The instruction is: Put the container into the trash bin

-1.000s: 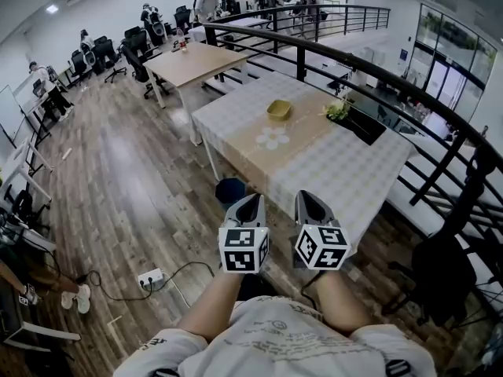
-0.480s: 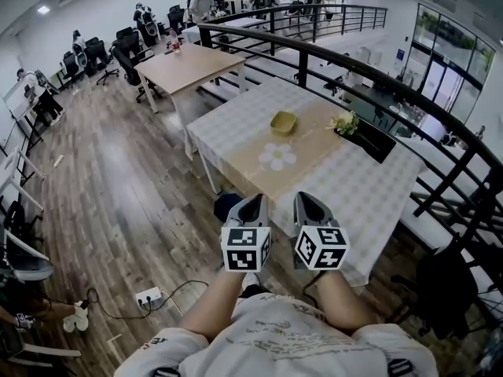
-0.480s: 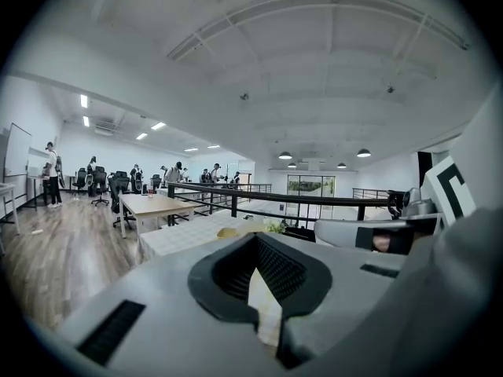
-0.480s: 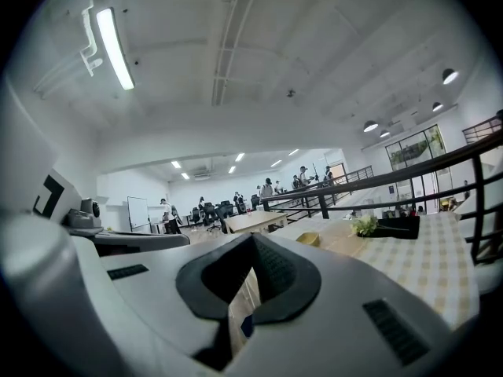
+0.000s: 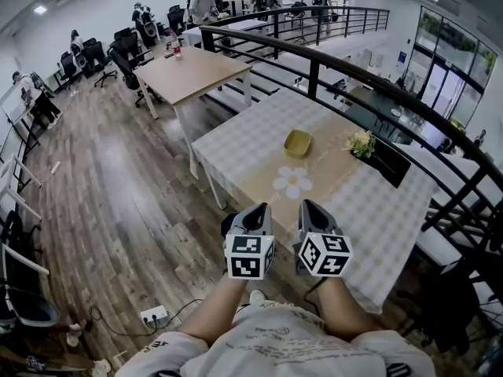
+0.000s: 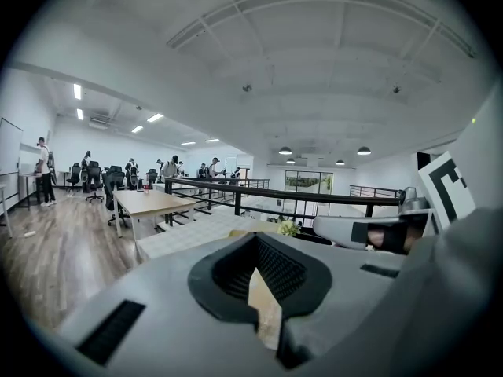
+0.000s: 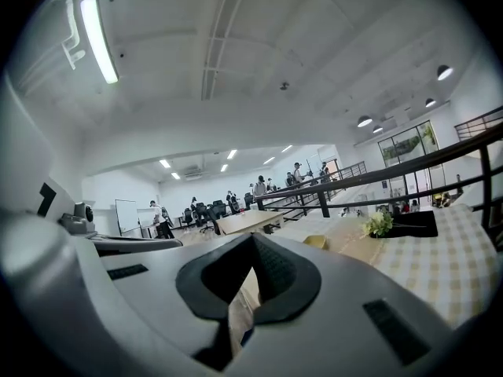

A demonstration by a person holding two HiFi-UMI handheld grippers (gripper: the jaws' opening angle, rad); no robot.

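Head view: container (image 5: 298,143) upright; left hand-held gripper (image 5: 256,211), right hand-held gripper (image 5: 308,208) both closed, empty

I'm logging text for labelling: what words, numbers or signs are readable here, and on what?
No text is readable.
Print on the person's shirt: too blurred.
Small blue sign on the far wall: too small.
Marker cubes: square patterns only, no words.

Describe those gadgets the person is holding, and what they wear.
Grey plastic shells form the left tongs and right tongs, tapered and lined with ribbed black pads. Behind each sits a white cube printed with black square markers. The person wears a pale short-sleeved T-shirt with small print.
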